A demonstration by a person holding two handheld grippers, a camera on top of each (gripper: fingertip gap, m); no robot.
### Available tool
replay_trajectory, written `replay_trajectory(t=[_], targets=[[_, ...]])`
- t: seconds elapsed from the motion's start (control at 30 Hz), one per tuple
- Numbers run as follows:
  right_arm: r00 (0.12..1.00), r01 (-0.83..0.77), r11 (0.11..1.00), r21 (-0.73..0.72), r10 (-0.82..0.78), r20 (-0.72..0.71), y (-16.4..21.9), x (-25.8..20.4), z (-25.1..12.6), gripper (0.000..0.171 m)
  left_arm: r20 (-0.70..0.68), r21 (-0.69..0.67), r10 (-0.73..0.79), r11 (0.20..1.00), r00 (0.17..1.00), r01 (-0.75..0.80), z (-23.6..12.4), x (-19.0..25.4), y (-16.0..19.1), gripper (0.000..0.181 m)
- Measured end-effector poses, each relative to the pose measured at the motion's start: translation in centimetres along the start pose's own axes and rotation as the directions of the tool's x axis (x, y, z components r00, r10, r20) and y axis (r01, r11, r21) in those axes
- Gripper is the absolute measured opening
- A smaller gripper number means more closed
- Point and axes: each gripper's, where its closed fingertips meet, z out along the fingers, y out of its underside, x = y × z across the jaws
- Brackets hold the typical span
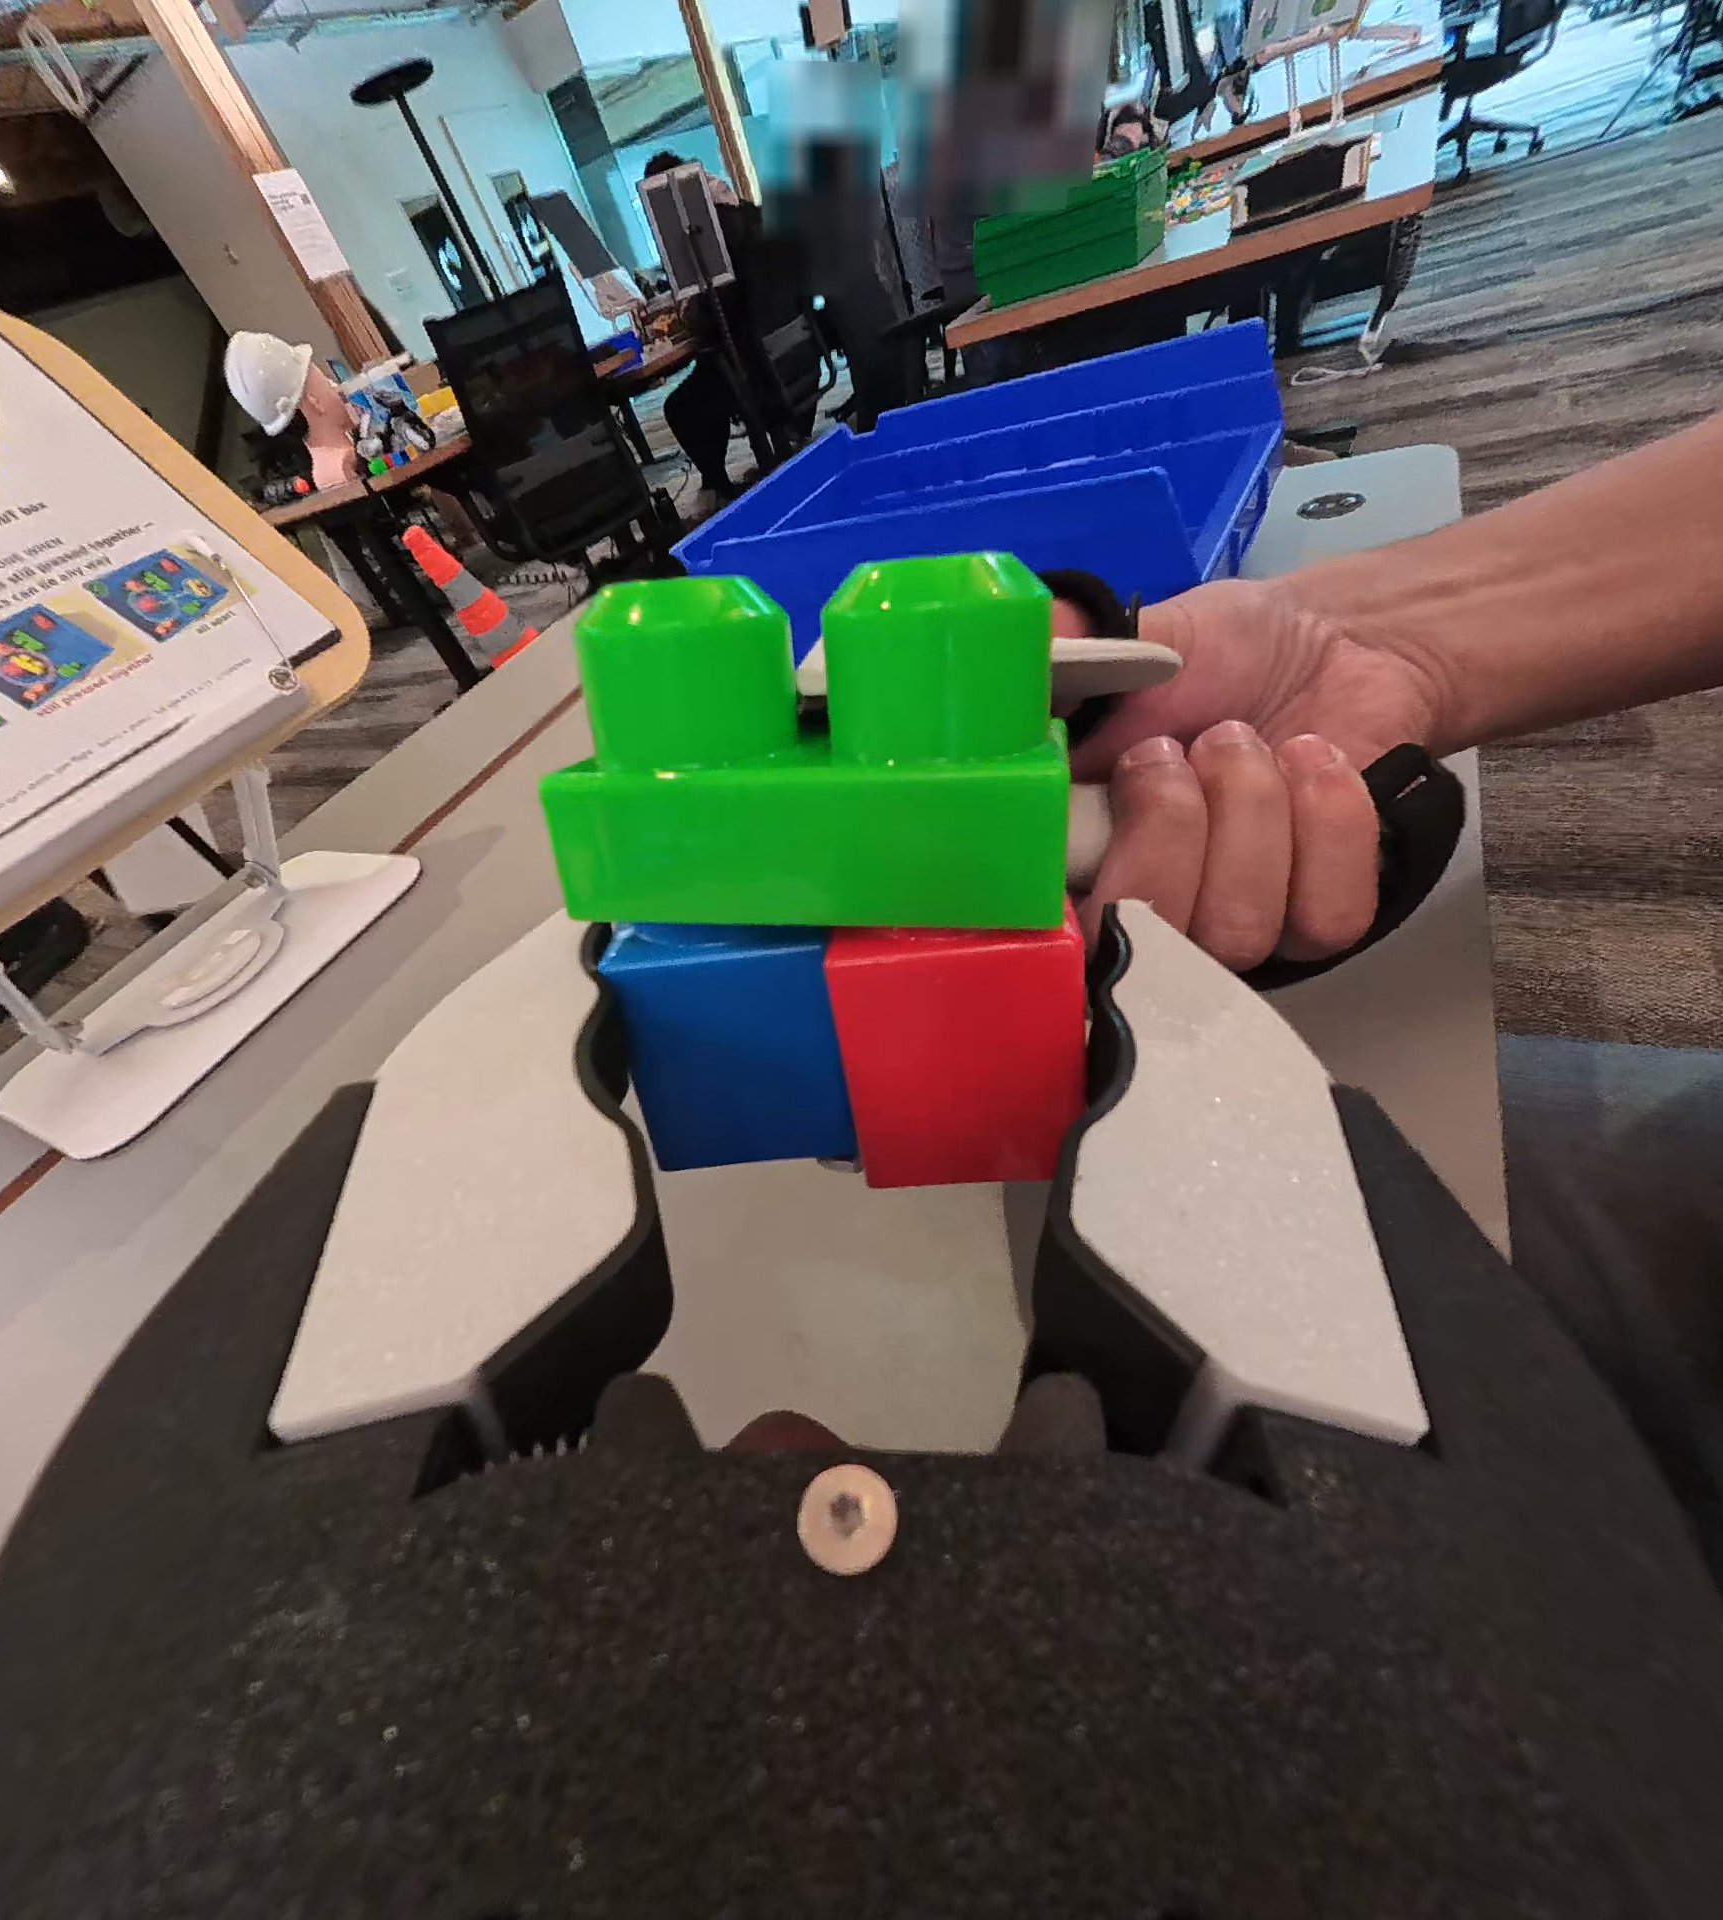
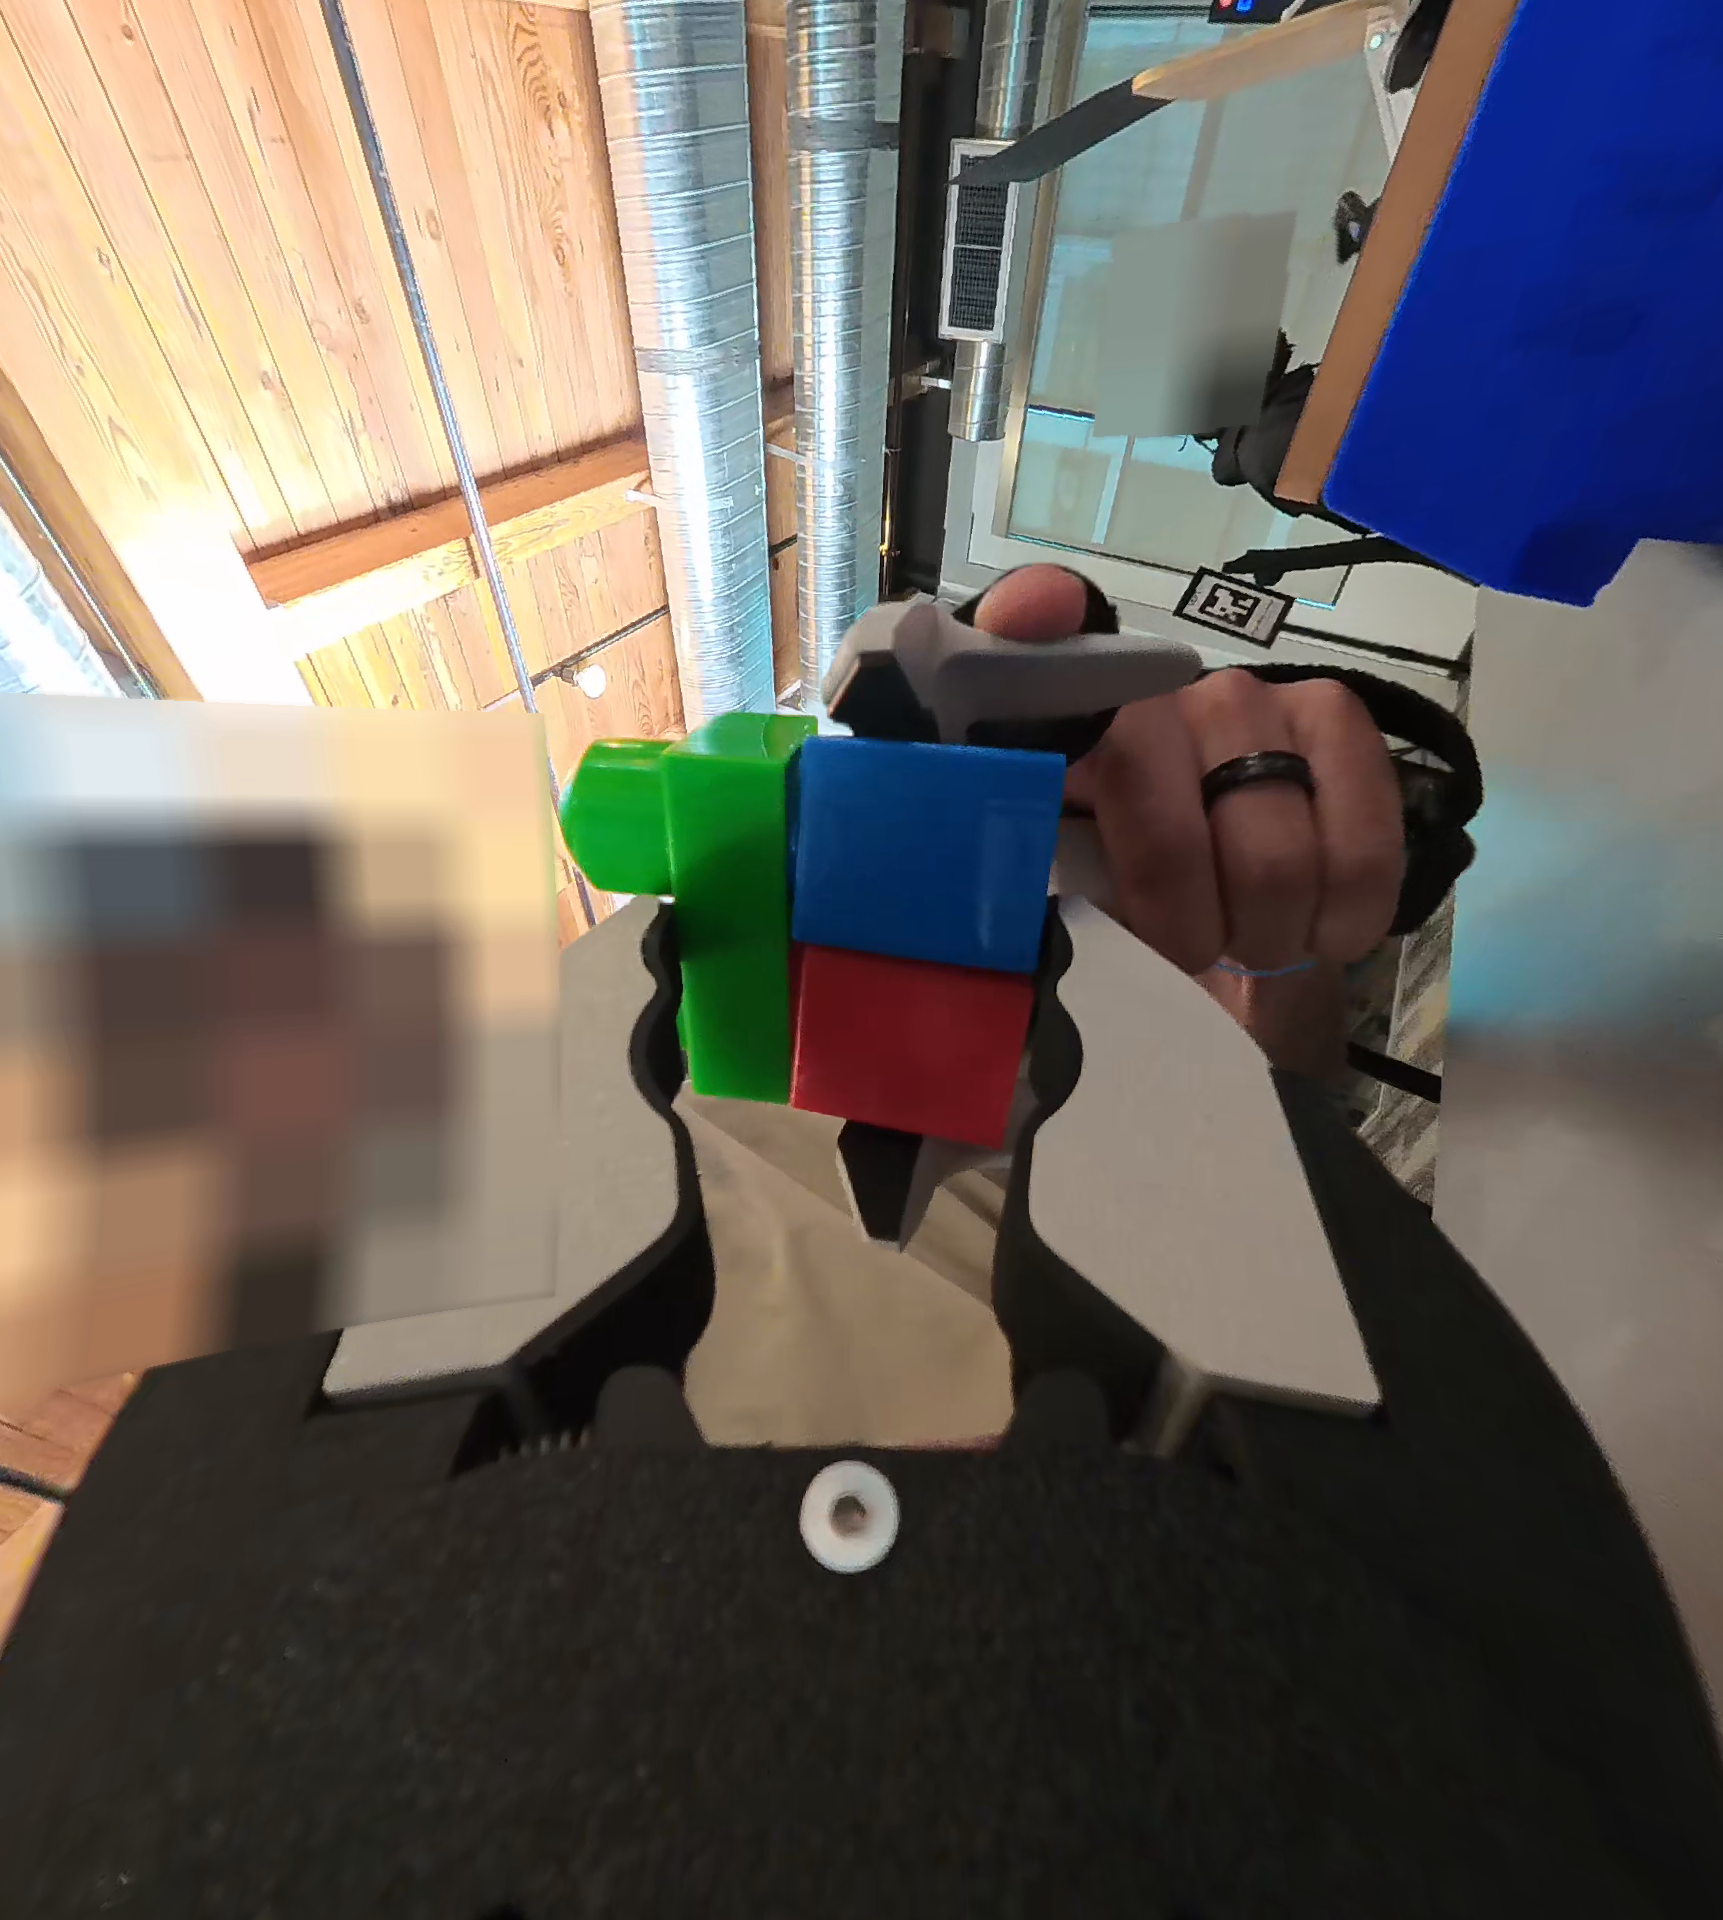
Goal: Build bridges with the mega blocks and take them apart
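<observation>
Left hand-held gripper (image 1: 841, 1049): fingers closed partway onto the glossy blue plastic block (image 1: 727, 1044) and glossy red plastic block (image 1: 956, 1055), side by side beneath the two-stud green plastic block (image 1: 805, 790), all raised above the grey surface (image 1: 483, 790). Right hand-held gripper (image 2: 852, 1023): fingers clamped across the same stack, one against the green block, one against the red block's base. Blue plastic bin (image 1: 1023, 488): behind the green block.

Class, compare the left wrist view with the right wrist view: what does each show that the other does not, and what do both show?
Only the left wrist view shows the blue bin from its open side, an instruction sheet on a stand, an orange cone and office desks behind.

Only the right wrist view shows wooden ceiling boards, silver ducts and a dark ring on the hand.

Both show the green block joined across the blue block and red block, with both tools closing on the stack.
</observation>
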Motion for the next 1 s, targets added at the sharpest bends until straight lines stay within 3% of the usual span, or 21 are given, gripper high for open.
replay_trajectory(t=[0.13,0.3,0.63,1.0], targets=[[1.0,0.012,1.0,-0.003,-0.012,0.002,0.0,-0.2,-0.1,0.065,0.007,0.017,0.04,0.999,0.999,-0.04,-0.3,0.1,-0.2,0.084],[1.0,0.019,0.999,-0.033,-0.019,0.012,0.3,-0.5,0.2,0.065,0.012,-0.001,0.034,0.999,0.999,-0.034,-0.2,-0.1,0.2,0.097],[1.0,0.029,0.997,-0.066,-0.029,-0.006,0.5,-0.3,0.9,0.065,0.0,-0.055,-0.001,0.998,1.0,0.001,0.0,0.2,1.4,0.091],[0.997,0.065,0.996,-0.059,-0.068,-0.04,0.0,-0.1,0.2,0.065,0.025,-0.01,0.001,1.0,1.0,-0.001,0.2,0.0,1.2,0.091]])
